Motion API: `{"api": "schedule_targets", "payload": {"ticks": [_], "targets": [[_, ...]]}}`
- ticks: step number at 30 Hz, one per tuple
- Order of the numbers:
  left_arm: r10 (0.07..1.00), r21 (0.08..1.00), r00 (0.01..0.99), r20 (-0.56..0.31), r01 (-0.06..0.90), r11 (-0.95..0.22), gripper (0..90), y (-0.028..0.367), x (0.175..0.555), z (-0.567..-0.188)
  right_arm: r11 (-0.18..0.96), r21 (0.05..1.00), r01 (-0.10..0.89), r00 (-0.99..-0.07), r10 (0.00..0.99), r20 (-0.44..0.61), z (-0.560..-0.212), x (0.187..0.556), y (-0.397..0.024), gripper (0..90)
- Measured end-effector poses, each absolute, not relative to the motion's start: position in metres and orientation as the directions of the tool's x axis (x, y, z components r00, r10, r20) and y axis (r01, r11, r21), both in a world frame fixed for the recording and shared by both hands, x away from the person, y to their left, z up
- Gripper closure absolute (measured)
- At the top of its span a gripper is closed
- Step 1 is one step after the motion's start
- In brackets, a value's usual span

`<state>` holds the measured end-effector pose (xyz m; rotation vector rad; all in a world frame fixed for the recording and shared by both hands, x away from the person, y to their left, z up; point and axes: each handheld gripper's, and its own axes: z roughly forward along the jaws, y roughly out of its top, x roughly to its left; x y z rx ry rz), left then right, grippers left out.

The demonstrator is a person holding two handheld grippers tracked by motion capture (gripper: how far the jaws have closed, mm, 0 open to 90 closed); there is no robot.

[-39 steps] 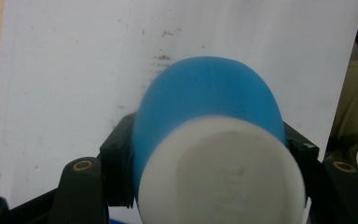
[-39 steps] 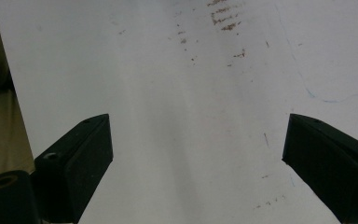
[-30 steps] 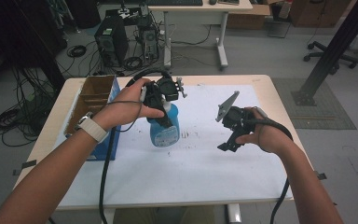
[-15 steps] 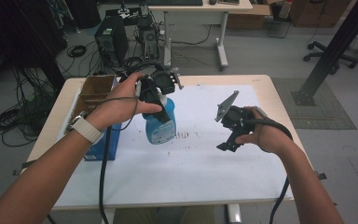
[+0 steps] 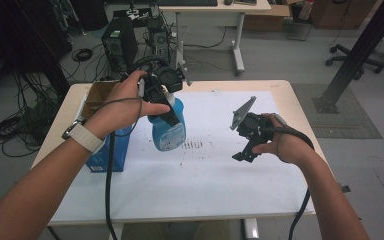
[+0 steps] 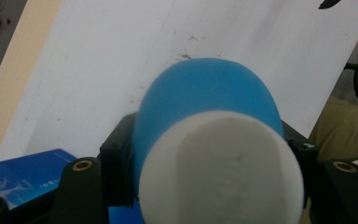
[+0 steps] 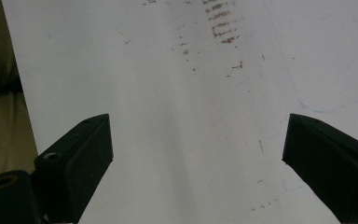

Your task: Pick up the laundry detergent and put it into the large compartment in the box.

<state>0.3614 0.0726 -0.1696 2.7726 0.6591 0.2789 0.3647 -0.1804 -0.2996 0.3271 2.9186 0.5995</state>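
Gripping blue spray bottle (image 5: pixel 169 126) by neck, left gripper (image 5: pixel 164 102) held it clear above white sheet (image 5: pixel 205 180), left of brown marks (image 5: pixel 192 145). Right gripper (image 5: pixel 244 142) waited at right, jaws spread wide, nothing between, free for follow-up.

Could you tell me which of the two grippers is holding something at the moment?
The left gripper: its jaws clamp the blue spray bottle, while the right gripper has open, empty jaws.

Spray bottle (image 5: pixel 169 129): blue plastic, smooth, matt. White sheet (image 5: pixel 205 170): smooth, speckled brown. Table (image 5: pixel 290 92): pale wood edge; gripper jaws matt black.
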Motion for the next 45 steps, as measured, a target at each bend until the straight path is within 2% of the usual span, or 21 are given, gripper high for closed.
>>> {"api": "schedule_targets", "payload": {"ticks": [12, 33, 45], "targets": [[0.558, 0.338, 0.822, 0.109, 0.498, -0.799, 37.4, 0.084, 0.359, -0.155, 0.899, 0.402, 0.172, -0.968, 0.231, -0.101, -0.296, 0.363, -0.177, 8.4], [0.745, 0.358, 0.658, 0.11, 0.673, -0.647, 37.5, 0.112, 0.366, -0.13, 0.899, 0.407, 0.161, -0.97, 0.221, -0.104, -0.295, 0.365, -0.176, 8.4], [0.818, 0.365, 0.568, 0.095, 0.744, -0.559, 37.4, 0.13, 0.37, -0.118, 0.898, 0.414, 0.148, -0.972, 0.21, -0.108, -0.293, 0.368, -0.174, 8.4]]}}
